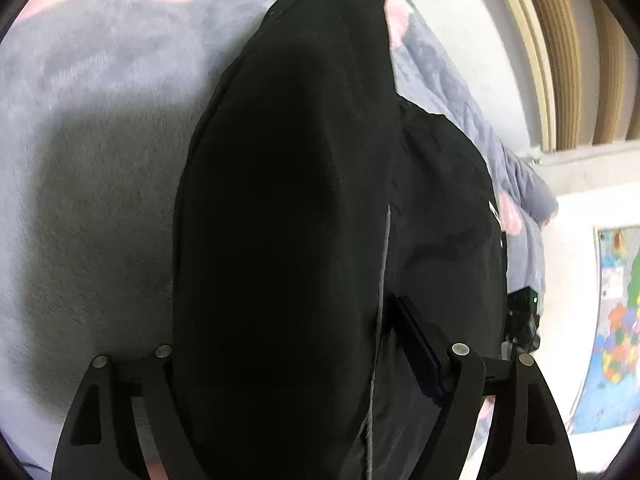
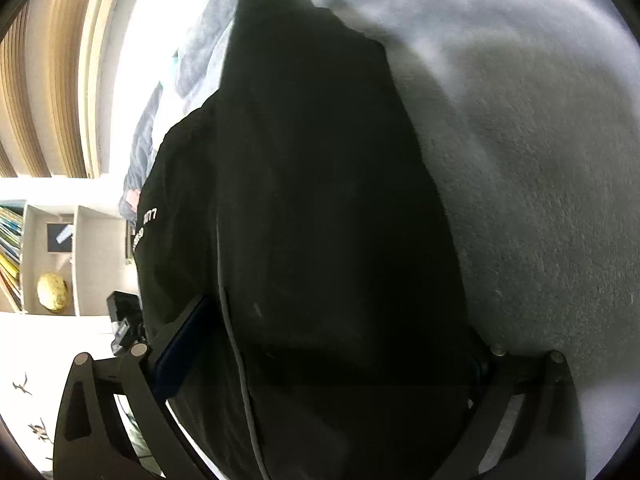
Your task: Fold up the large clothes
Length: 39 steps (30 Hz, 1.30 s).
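A large garment [image 1: 304,208] is lying over a fleece blanket [image 1: 88,160], stretching away in front of my left gripper [image 1: 288,344] and filling the space between its two fingers; whether they are pressing on it I cannot tell. A cord [image 1: 382,280] is running along the garment just inside my right-hand finger [image 1: 424,344]. The blanket is spreading out to the left, and a wall map [image 1: 616,320] is hanging far right. Before my right gripper [image 2: 320,344] the same garment [image 2: 320,200] is sitting between the fingers, blanket [image 2: 540,200] to the right, a shelf unit [image 2: 52,256] far left with a round object [image 2: 52,286] in one compartment.
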Tool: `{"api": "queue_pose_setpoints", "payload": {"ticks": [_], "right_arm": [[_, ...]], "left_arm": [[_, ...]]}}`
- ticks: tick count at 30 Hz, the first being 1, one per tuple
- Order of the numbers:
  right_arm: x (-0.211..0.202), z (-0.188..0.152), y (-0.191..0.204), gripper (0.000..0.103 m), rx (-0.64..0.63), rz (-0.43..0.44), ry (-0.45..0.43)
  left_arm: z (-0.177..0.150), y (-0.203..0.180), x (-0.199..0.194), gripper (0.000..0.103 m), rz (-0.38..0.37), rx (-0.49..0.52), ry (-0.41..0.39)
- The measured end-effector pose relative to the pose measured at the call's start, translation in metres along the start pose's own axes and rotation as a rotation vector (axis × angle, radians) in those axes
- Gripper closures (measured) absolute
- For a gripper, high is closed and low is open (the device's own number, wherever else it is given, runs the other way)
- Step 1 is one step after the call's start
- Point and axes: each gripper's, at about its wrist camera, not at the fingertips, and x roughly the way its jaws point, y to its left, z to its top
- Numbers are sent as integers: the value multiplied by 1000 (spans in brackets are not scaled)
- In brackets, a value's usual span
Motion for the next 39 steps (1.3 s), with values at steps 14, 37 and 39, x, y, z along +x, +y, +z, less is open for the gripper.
{"api": "queue_pose_setpoints", "payload": {"ticks": [14,37,39], "right_arm": [[-78,-77,114,64,-311,-54,-123],[-115,-332,94,63,-251,-200,40],[-94,-337,79,54,-212,-263,37]], "left_arm": [[-82,-116,-112,78,4,258,-276],[-337,-66,-182,77,82,186,-189],[-341,-37,-162,72,119,106,-149]]}}
